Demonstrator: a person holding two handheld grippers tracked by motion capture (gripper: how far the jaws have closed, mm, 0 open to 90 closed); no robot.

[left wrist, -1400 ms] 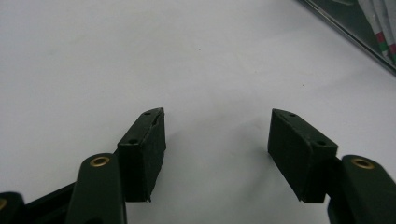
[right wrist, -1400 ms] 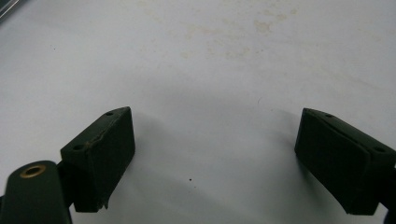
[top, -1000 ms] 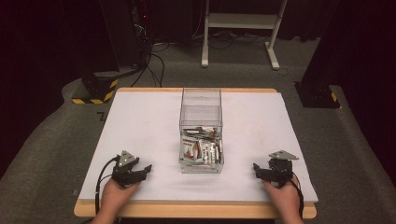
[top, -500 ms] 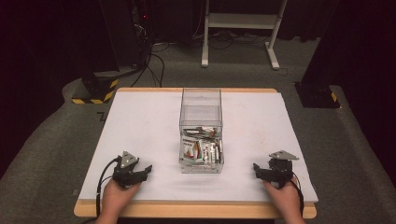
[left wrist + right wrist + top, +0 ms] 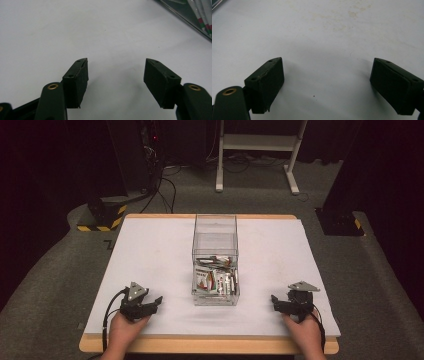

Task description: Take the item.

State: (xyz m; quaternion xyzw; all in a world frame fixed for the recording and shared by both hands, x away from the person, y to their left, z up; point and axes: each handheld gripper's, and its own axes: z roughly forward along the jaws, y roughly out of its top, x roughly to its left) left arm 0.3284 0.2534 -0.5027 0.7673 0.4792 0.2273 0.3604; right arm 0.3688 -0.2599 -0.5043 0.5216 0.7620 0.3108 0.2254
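White table [image 5: 150,250] fronts a dark room; a clear plastic box [image 5: 215,237] of packets [image 5: 216,279] stands at its centre. Left gripper [image 5: 156,301] and right gripper [image 5: 276,301] rest near the front edge on either side of the box, jaws spread, holding nothing.

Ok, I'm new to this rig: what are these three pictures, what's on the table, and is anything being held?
There is no robot arm. A person holds a two-jaw tool in each hand. The high view looks down from above: the left tool and the right tool rest near the table's front edge. Between them stands a clear box holding small packets. The other two pictures come from cameras riding on the tools, looking along their black jaws. In the left gripper view, the left tool is open above bare white surface, with the box's corner at top right. In the right gripper view, the right tool is open too. Nothing is held.
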